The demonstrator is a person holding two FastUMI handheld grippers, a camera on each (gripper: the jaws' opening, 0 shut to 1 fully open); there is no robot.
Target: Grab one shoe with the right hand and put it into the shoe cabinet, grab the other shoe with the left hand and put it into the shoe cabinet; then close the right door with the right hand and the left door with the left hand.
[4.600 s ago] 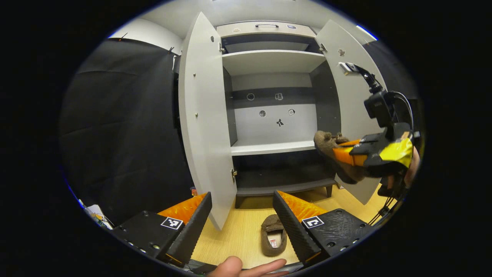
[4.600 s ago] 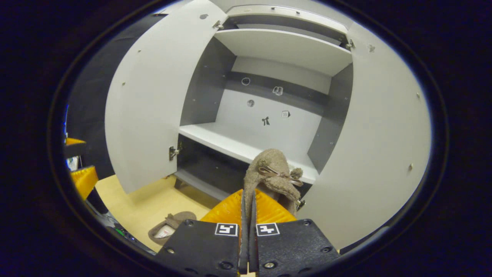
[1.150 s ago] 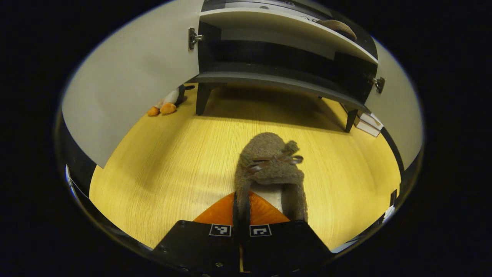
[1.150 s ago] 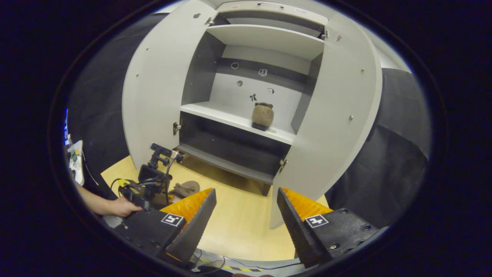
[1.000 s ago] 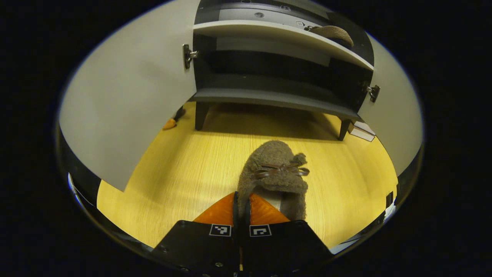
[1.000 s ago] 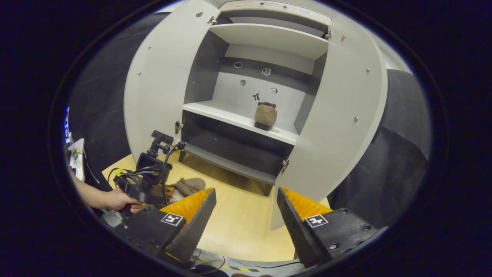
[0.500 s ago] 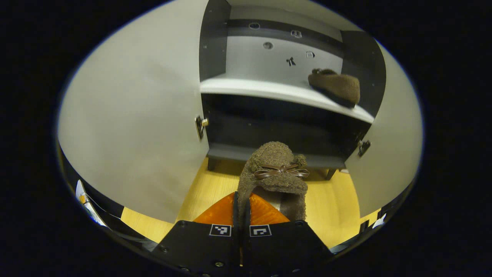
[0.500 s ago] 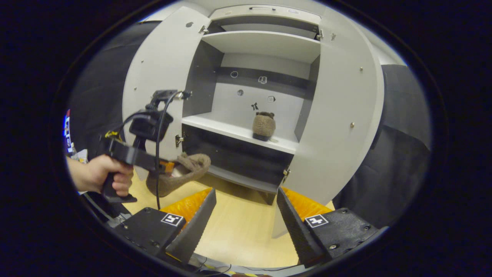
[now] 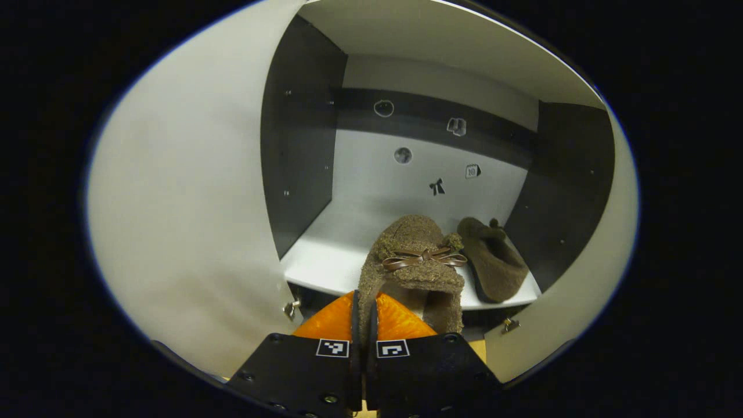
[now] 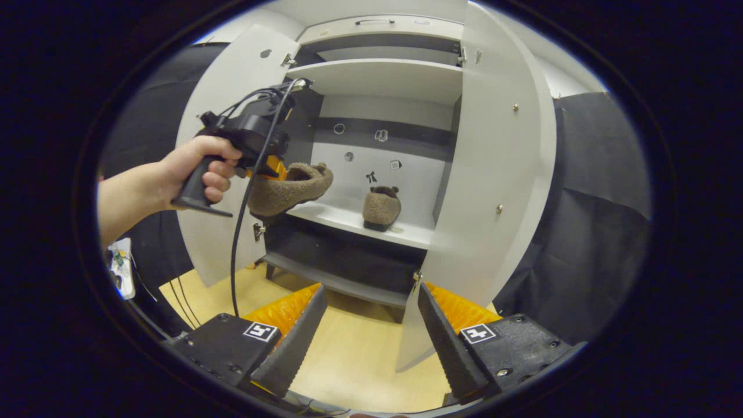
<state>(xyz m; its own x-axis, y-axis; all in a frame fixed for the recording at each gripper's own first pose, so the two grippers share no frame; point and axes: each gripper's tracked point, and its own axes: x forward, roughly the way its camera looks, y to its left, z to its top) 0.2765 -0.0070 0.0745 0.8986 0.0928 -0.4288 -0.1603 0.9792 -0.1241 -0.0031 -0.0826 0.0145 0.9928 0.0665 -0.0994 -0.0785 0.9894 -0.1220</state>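
Carrying the second shoe (image 9: 415, 264), the clamped left gripper (image 9: 364, 331) must set it on the shelf (image 9: 325, 258) left of the first shoe (image 9: 493, 258); the right gripper (image 10: 371, 331) waits wide open, empty.

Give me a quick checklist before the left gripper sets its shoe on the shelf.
1. Grip: left gripper is shut on the held shoe, pinching its side wall. Ok.
2. Landing spot: the shelf is bare to the left of the placed shoe. Ok.
3. Doors: left door and right door both stand open. Ok.
4. Height: in the right gripper view the held shoe hangs above shelf level. Ok.
5. Right gripper is open and back from the cabinet. Ok.
6. Gap between the two shoes: cannot tell.
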